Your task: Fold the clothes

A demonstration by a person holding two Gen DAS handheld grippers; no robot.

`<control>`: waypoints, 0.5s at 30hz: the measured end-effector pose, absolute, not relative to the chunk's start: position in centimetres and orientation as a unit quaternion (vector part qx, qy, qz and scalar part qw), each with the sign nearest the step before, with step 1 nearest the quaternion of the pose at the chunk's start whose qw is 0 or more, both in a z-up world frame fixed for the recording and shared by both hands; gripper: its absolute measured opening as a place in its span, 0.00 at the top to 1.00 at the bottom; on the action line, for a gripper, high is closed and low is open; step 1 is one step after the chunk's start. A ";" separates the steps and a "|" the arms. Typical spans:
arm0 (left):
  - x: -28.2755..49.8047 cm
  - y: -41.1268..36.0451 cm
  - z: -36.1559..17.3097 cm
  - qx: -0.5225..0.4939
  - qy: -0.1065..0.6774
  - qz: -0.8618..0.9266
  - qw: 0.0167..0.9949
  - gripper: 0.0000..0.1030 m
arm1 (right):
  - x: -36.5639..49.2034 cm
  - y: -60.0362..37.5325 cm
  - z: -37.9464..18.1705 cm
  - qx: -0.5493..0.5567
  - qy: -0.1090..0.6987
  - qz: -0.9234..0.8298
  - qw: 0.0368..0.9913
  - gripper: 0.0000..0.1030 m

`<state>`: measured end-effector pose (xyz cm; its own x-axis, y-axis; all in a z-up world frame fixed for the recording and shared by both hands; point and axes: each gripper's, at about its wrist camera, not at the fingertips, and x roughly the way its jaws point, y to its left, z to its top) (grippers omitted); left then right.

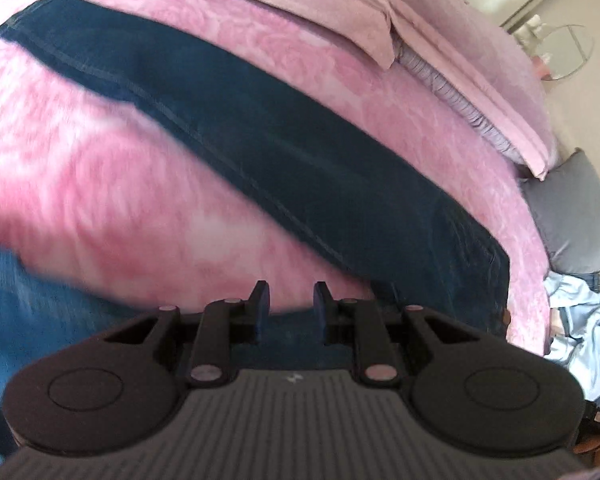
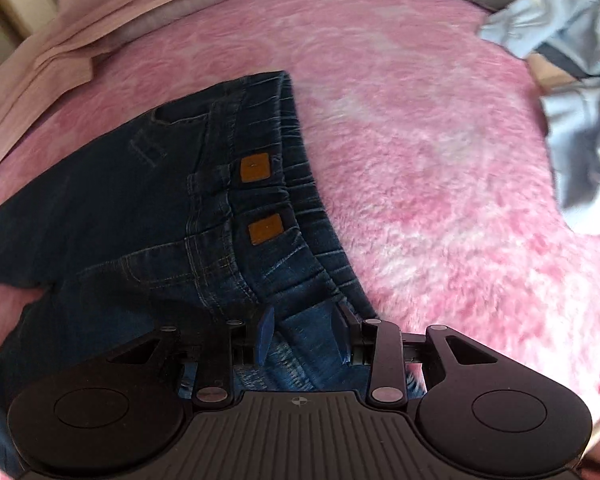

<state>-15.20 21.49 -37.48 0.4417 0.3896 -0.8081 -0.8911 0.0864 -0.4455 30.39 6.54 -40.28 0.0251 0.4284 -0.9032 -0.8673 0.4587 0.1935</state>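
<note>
The dark blue denim jeans [image 2: 148,208] lie flat on the fluffy pink bed blanket [image 2: 420,160], waistband right under the right hand-held gripper [image 2: 306,332], legs stretching far past the left hand-held gripper [image 1: 287,304], both parted and empty.

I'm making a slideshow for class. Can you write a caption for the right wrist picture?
Right gripper, open, hovers over the waistband of dark blue jeans on a fuzzy pink blanket.

Open pink blanket [image 2: 420,160] right of jeans [image 2: 140,200]; crumpled blue garment [image 2: 580,80] beyond
</note>
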 end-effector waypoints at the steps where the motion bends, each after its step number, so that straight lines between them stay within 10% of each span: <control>1: -14.5 20.5 -37.4 -0.494 0.255 0.468 0.687 0.82 | 31.1 6.6 -40.6 -0.212 0.514 0.489 0.672 0.65; 15: -6.7 10.1 -36.8 -0.511 0.234 0.549 0.619 0.82 | 40.4 11.8 -45.8 -0.129 0.591 0.658 0.448 0.65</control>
